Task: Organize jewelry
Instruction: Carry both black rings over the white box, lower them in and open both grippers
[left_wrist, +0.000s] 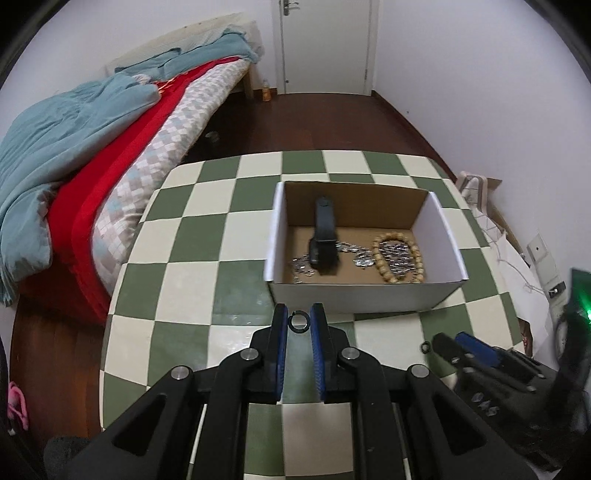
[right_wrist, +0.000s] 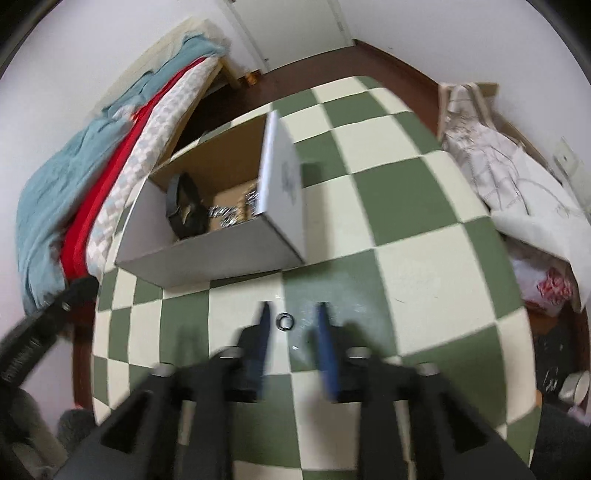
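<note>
A white cardboard box (left_wrist: 354, 295) stands on the green and cream checkered table (left_wrist: 192, 266). Inside lie a black watch (left_wrist: 324, 236), a silver chain (left_wrist: 306, 266) and a wooden bead bracelet (left_wrist: 398, 258). My left gripper (left_wrist: 299, 320) is shut on a small black ring (left_wrist: 299, 322), just before the box's near wall. My right gripper (right_wrist: 293, 320) is open, its fingers on either side of a second black ring (right_wrist: 285, 321) that lies on the table. The right gripper also shows in the left wrist view (left_wrist: 448, 341), with that ring (left_wrist: 425, 347) at its tip. The box shows in the right wrist view (right_wrist: 221, 251).
A bed (left_wrist: 110, 155) with blue and red bedding stands left of the table. A door (left_wrist: 325, 44) is at the back. Cloth and cardboard (right_wrist: 495, 177) lie right of the table, and a red and white bag (right_wrist: 546, 288) sits below them.
</note>
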